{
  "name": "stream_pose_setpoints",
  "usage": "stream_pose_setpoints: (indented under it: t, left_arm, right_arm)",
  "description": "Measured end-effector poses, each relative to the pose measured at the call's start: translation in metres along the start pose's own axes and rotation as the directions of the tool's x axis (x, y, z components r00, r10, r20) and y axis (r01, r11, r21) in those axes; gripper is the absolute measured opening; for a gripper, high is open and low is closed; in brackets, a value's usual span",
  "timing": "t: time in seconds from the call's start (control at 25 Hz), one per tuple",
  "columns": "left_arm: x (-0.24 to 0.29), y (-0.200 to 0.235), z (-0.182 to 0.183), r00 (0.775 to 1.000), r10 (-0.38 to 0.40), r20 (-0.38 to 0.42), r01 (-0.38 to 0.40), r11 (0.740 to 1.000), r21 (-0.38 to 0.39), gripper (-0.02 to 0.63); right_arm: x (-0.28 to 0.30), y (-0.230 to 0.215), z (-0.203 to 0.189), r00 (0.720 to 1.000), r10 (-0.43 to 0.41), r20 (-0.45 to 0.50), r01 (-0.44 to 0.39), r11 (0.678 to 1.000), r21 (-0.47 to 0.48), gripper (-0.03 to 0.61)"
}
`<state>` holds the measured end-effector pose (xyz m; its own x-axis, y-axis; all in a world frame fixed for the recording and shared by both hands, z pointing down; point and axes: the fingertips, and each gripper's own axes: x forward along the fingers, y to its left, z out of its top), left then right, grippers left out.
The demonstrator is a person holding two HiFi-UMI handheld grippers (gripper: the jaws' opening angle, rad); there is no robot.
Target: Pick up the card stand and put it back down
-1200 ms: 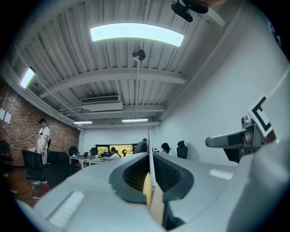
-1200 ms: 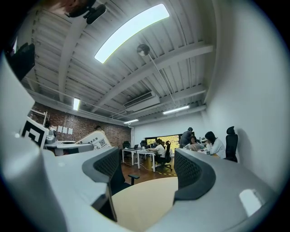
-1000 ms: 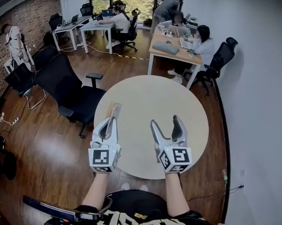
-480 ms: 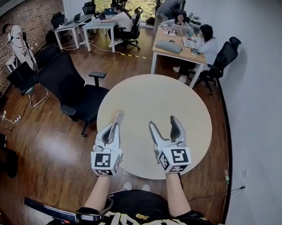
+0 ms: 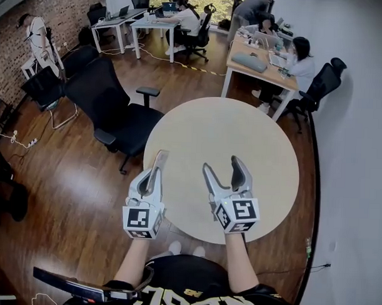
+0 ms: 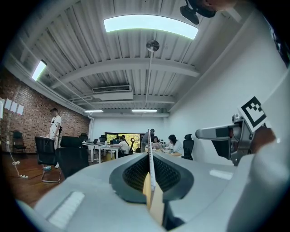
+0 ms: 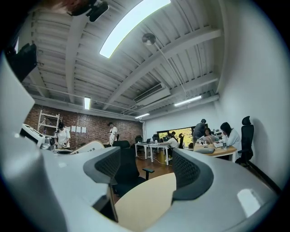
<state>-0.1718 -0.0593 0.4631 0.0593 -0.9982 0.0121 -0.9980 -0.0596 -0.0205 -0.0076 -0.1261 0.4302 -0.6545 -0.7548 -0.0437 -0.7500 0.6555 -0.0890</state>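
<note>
No card stand stands on the round beige table (image 5: 242,128) in any view. My left gripper (image 5: 159,155) hovers over the table's near left edge with its jaws shut. A thin tan strip (image 5: 157,163) is pinched between the jaws and sticks out a little past the tips. The left gripper view shows it edge-on, the thin tan strip (image 6: 149,149) running up the seam of the left gripper (image 6: 149,174). I cannot tell what the strip is. My right gripper (image 5: 222,164) is held level beside it, open and empty. In its own view the right gripper (image 7: 149,161) frames only the tabletop (image 7: 145,204).
A black office chair (image 5: 111,111) stands close to the table's left side on the wooden floor. Desks with seated people (image 5: 269,58) fill the far end of the room. A white wall (image 5: 360,142) runs along the right.
The head view has shifted, so the table and room sit further right and lower in frame. Both grippers keep the same pose and jaw state.
</note>
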Motion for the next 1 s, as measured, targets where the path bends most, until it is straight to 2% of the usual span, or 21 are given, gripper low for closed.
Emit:
stream_pose_setpoints:
  t: [0.44, 0.68, 0.8, 1.0]
  left_arm:
    - [-0.014, 0.064, -0.030, 0.990, 0.120, -0.072, -0.121, 0.992, -0.014, 0.018]
    - [-0.014, 0.108, -0.057, 0.978, 0.155, -0.140, -0.157, 0.988, -0.004, 0.018]
    - [-0.001, 0.126, -0.068, 0.977, 0.130, -0.172, -0.127, 0.992, 0.028, 0.018]
    - [0.039, 0.145, -0.081, 0.975, 0.027, -0.220, -0.008, 0.996, 0.087, 0.018]
  right_arm:
    - [0.060, 0.049, -0.032, 0.989, 0.127, -0.069, -0.125, 0.991, 0.037, 0.362]
    - [0.086, 0.067, -0.055, 0.980, 0.164, -0.113, -0.159, 0.986, 0.056, 0.362]
    - [0.095, 0.067, -0.066, 0.976, 0.167, -0.142, -0.158, 0.985, 0.070, 0.362]
    - [0.108, 0.054, -0.093, 0.968, 0.151, -0.201, -0.135, 0.987, 0.092, 0.362]
